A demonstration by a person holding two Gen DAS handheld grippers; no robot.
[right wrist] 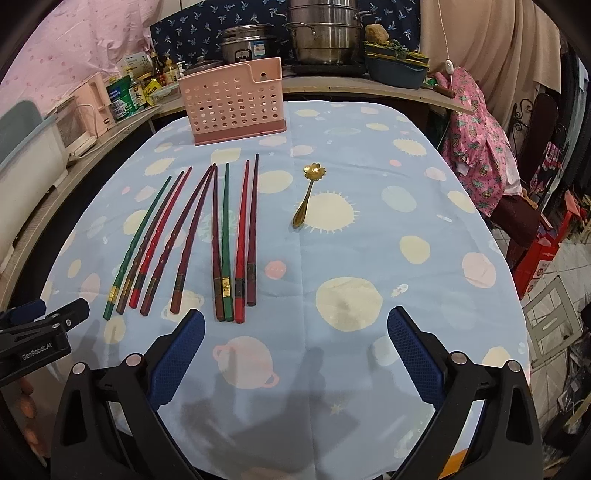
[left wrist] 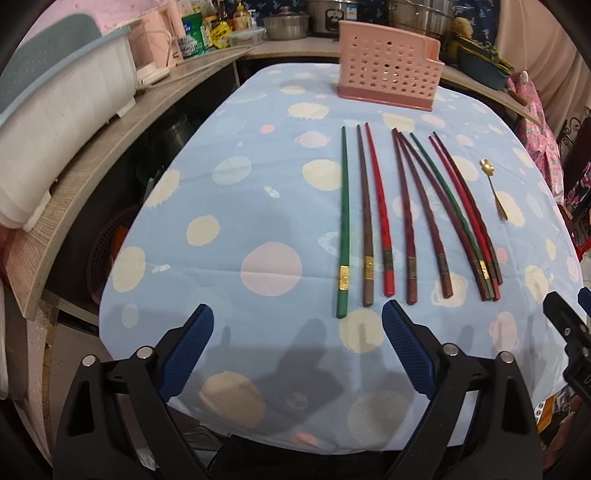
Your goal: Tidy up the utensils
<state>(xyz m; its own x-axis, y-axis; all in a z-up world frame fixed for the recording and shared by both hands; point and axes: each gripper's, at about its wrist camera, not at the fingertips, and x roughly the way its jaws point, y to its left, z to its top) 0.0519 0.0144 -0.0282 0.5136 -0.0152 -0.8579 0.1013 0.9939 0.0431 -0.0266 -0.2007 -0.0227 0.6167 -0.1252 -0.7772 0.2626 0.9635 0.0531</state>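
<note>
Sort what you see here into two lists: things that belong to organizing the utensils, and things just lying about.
Belongs to the job:
- chopsticks, loose on the cloth
- gold spoon
- pink holder

Just lying about:
- steel pots
- bottles and packets
- white tub
- pink garment

I'm in a home kitchen, cramped and lived-in. My table wears a blue spotted cloth (right wrist: 369, 184). Behind it a wooden counter (left wrist: 110, 147) holds steel pots (right wrist: 325, 33), a rice cooker (right wrist: 243, 44), sauce bottles (right wrist: 162, 70) and a dish rack (left wrist: 55, 122). Floral fabric (right wrist: 476, 147) drapes a chair on one side.
</note>
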